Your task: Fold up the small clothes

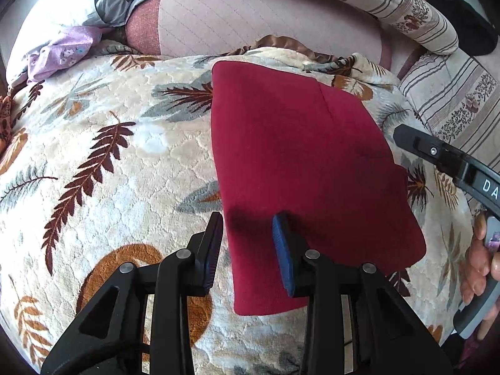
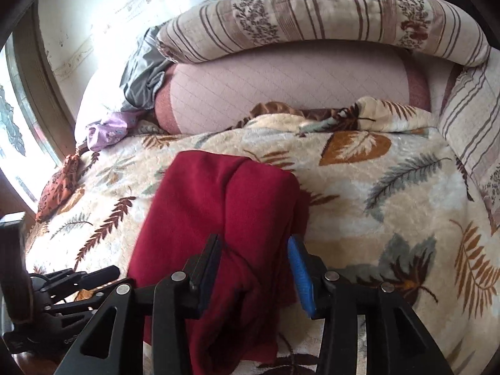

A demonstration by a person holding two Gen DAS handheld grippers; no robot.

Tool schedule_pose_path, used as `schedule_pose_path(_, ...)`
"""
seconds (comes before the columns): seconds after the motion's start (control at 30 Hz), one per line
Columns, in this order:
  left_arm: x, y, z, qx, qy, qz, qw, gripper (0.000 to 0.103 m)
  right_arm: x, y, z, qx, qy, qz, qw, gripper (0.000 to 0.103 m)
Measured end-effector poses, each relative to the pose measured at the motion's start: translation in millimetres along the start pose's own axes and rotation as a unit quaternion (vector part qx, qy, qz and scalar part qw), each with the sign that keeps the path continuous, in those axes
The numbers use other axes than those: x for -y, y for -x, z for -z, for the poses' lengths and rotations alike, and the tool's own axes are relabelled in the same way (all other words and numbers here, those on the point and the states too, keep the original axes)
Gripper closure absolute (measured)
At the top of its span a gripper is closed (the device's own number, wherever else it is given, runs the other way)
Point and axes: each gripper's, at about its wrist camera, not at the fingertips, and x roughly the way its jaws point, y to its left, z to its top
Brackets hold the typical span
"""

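Left gripper point(image 1: 248, 250): matte black moulded linkage arms with triangular cut-outs, round silver pivot pins, and ribbed blue pads lining the fingers point(image 1: 282, 250). Right gripper point(image 2: 256, 268): identical black frame, silver pins, brighter blue pad. Its side, seen from the left wrist, bears white letters "DA" and one small screw. Bare-skinned hand point(image 1: 478, 262) on a grey handle.

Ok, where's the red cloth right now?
The red cloth lies folded on the leaf-print blanket in front of the pink cushion. Both wrist views show it near centre, with the open left gripper and right gripper over its near edge.
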Motion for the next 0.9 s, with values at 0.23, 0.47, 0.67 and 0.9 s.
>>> schedule_pose_path(0.23, -4, -10, -10, 0.012, 0.017, -0.001, 0.9998, 0.048, -21, -37, -2, -0.028, 0.03, 0.006, 0.999, 0.061)
schedule_pose_path(0.47, 0, -24, -16, 0.014, 0.011, -0.004, 0.9998, 0.041, -8, -75, -1, -0.047, 0.028, 0.036, 0.998, 0.066)
schedule_pose_path(0.67, 1, -22, -18, 0.016, 0.011, -0.004, 0.9998, 0.041, -3, -87, -1, -0.046, 0.032, 0.044, 0.997, 0.067)
schedule_pose_path(0.9, -5, -14, -20, 0.022, 0.022, 0.02, 0.9993, 0.041, -6, -44, 3, -0.023, 0.018, 0.026, 0.999, 0.067)
